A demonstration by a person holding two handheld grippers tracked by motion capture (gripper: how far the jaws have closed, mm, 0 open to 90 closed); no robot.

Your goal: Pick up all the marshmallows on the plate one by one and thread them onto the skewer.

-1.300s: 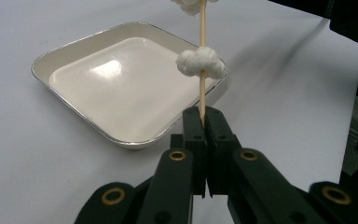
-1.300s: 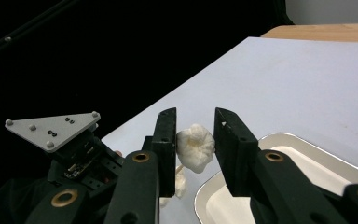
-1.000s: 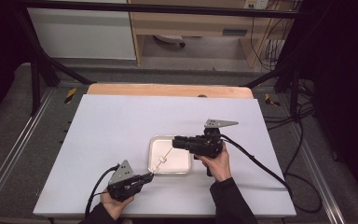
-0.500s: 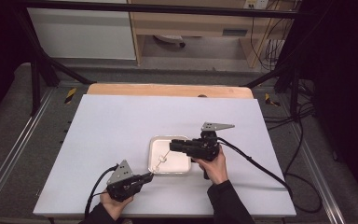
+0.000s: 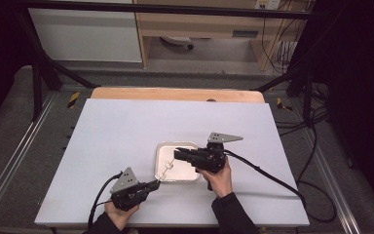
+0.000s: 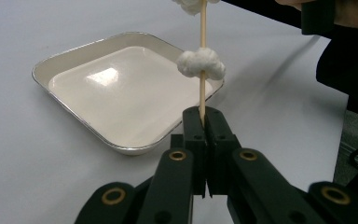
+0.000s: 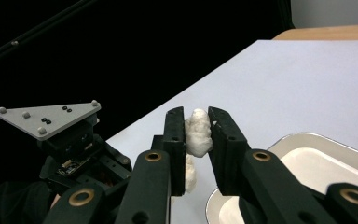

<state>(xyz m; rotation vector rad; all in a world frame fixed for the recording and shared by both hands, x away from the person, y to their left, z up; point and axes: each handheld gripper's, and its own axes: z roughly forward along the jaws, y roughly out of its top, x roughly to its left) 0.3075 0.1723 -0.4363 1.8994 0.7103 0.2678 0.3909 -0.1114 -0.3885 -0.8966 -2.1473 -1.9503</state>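
Observation:
My left gripper is shut on the lower end of a thin wooden skewer, near the table's front edge. A white fluffy lump is threaded on the skewer, and a second lump sits higher up. My right gripper reaches in from the right over the white tray. Its jaws have just been closing and now press on the upper lump. The lower lump shows behind its left jaw.
The square metal-rimmed tray lies on a white table top. Cables trail from both grippers toward the front and right. A wooden strip edges the table's far side.
The right gripper's jaws have narrowed around the upper lump, and that hand has shifted slightly nearer. The left gripper and skewer have stayed put.

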